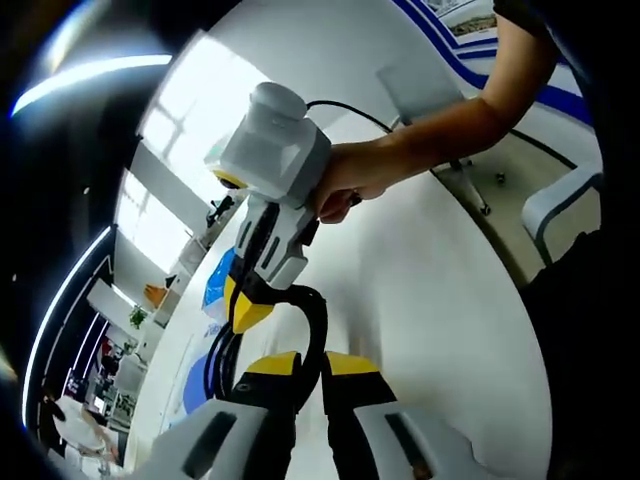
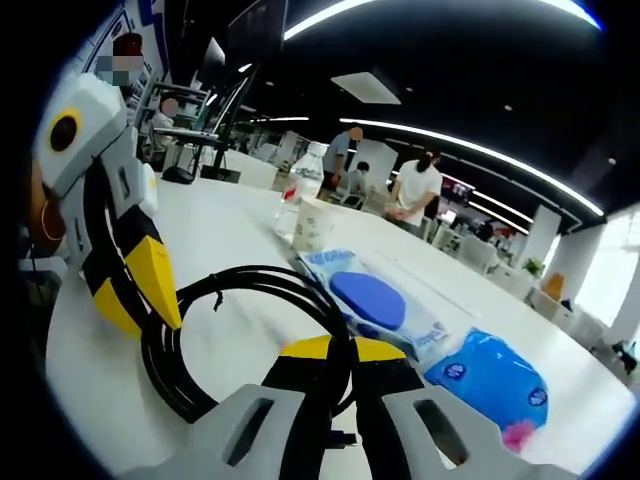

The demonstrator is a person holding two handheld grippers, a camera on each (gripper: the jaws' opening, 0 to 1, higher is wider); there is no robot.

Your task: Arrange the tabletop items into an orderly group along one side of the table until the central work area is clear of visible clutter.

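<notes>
Gripping one black cable coil (image 2: pixel 245 330), both closed tongs, left (image 1: pixel 312 368) and right (image 2: pixel 340 352), could tug it apart.

Right gripper (image 2: pixel 335 362) pinching black cable (image 2: pixel 240 330)

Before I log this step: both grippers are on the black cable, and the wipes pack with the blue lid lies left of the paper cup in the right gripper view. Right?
Not quite. In the right gripper view the wipes pack lies right of the cup, nearer the camera. The cable part holds: both grippers' jaws are on it.
</notes>
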